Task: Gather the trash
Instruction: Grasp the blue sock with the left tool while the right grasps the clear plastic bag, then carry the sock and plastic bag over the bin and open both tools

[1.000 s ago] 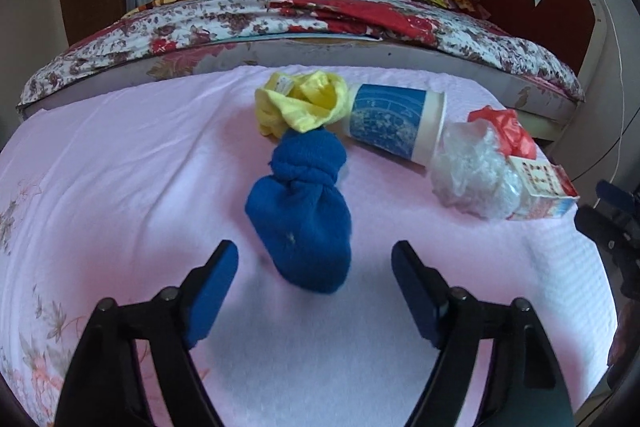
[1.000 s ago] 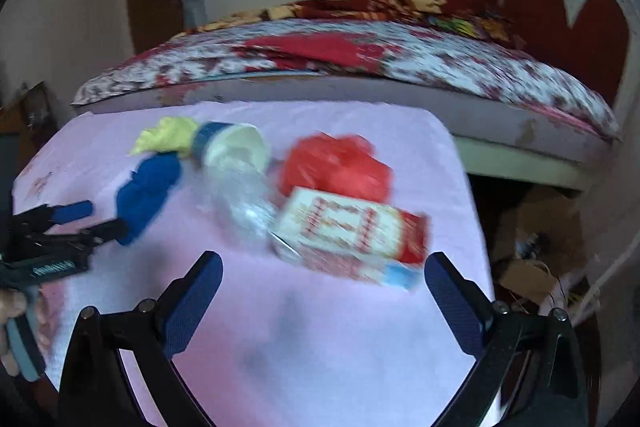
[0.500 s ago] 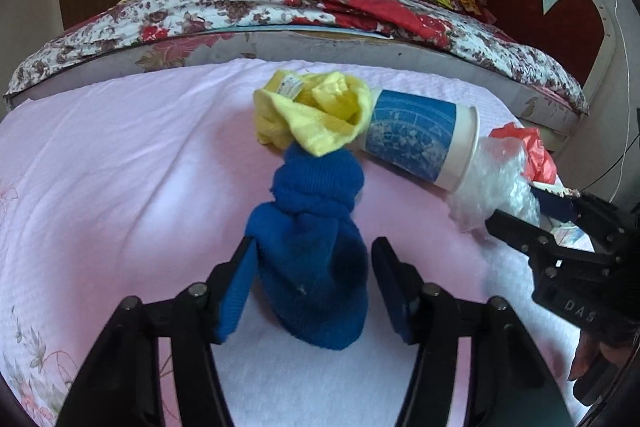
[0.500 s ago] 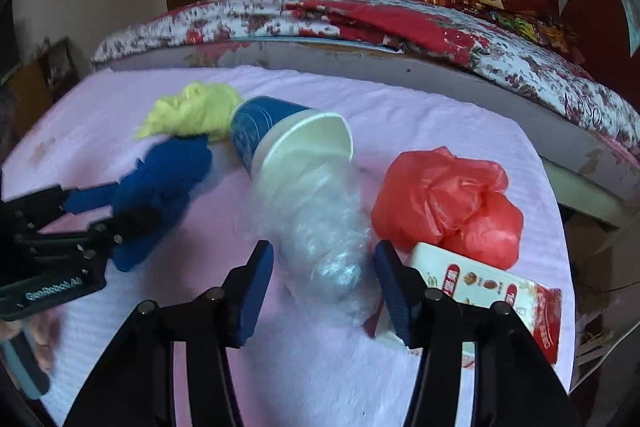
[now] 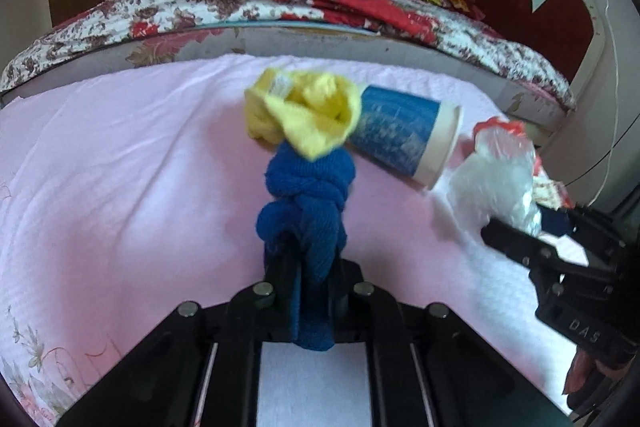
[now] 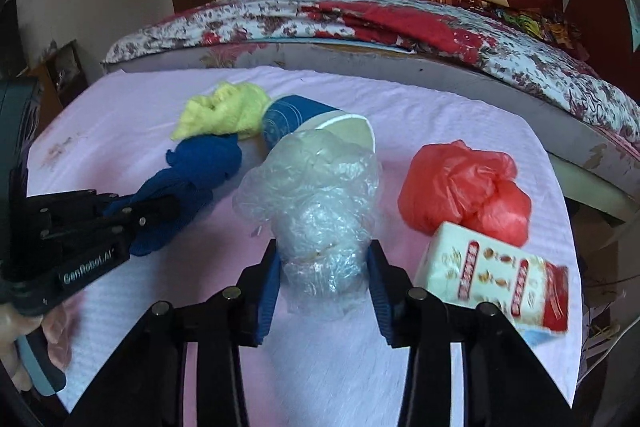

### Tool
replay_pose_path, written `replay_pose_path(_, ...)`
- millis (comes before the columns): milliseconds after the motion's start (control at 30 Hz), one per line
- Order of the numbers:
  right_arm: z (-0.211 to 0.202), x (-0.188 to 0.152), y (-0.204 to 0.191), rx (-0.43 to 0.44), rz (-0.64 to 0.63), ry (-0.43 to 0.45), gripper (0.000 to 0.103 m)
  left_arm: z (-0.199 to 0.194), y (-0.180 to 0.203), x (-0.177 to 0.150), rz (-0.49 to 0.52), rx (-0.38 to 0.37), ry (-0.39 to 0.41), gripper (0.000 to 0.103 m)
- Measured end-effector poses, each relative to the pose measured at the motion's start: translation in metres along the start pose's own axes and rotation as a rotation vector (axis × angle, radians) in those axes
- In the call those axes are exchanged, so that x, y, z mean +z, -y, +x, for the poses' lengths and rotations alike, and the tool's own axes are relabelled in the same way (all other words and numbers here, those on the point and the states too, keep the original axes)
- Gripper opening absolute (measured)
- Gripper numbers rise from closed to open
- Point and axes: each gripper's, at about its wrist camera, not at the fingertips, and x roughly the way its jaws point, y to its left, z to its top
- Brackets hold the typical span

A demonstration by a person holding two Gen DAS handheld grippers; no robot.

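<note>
**A:** What is gripped by the left tool?

**B:** The blue knotted cloth is pinched between its jaws, which are closing on it at this moment and are almost together. The near end of the cloth hangs down between the jaws, and the knot lies in front of them on the pink cloth of the counter.

**A:** And the right tool?

**B:** The crumpled clear plastic is found between its jaws, which are also closing. Both blue pads are pressed against the sides of the bundle, so it is grasped.

**A:** Where is the other trash placed?

**B:** A yellow cloth is seen just behind the blue cloth and touching it. A blue paper cup lies on its side beside the yellow cloth, with its open mouth turned to the clear plastic. A red plastic bag lies to the right of the plastic, apart from it. A white and red carton is lying just in front of the red bag; it seems to touch the bag, but the picture is blurred there.

**A:** What is behind the counter?

**B:** A bed with a flowered cover is seen there.
</note>
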Motion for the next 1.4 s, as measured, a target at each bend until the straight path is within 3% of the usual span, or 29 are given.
replay_pose_path(67, -0.008, -0.003, -0.002, -0.001, 0.0, 0.004, 0.043, -0.003, 0.002, -0.001, 0.019, 0.009, 0.013, 0.011)
replay_pose_path(133, -0.012, -0.005, -0.002, -0.004, 0.001, 0.002, 0.043, -0.002, 0.003, -0.002, 0.038, 0.032, 0.029, 0.019)
replay_pose_path(200, -0.015, -0.006, 0.001, -0.013, 0.006, 0.001, 0.043, 0.0, 0.003, -0.001, 0.047, 0.037, 0.036, 0.068)
replay_pose_path(267, -0.014, -0.005, 0.007, -0.01, 0.022, -0.002, 0.043, 0.0, 0.003, 0.002, 0.042, 0.041, 0.063, 0.084)
replay_pose_path(433, -0.01, 0.0, 0.019, -0.023, 0.04, 0.001, 0.043, 0.018, 0.001, 0.017, 0.008, 0.023, 0.052, 0.079)
replay_pose_path(500, -0.008, 0.0, 0.022, -0.025, 0.045, -0.001, 0.043, 0.029, -0.001, 0.02, -0.012, 0.016, 0.027, 0.059)
replay_pose_path(600, -0.007, -0.001, 0.026, -0.026, 0.049, -0.002, 0.043, 0.042, -0.004, 0.017, -0.018, 0.028, -0.003, 0.036)
replay_pose_path(667, -0.009, -0.002, 0.028, -0.027, 0.055, 0.003, 0.043, 0.037, -0.007, 0.015, -0.036, 0.011, -0.011, 0.029)
replay_pose_path(967, -0.05, -0.02, 0.023, -0.017, 0.073, 0.038, 0.043, -0.01, 0.009, -0.017, 0.024, -0.015, -0.034, 0.028)
replay_pose_path(1100, -0.078, -0.034, 0.026, -0.029, 0.09, 0.06, 0.043, -0.033, 0.028, -0.03, 0.104, 0.002, -0.014, 0.028)
replay_pose_path(1400, -0.152, -0.079, 0.051, -0.081, 0.127, 0.099, 0.043, -0.078, 0.063, -0.06, 0.174, -0.03, 0.07, 0.028)
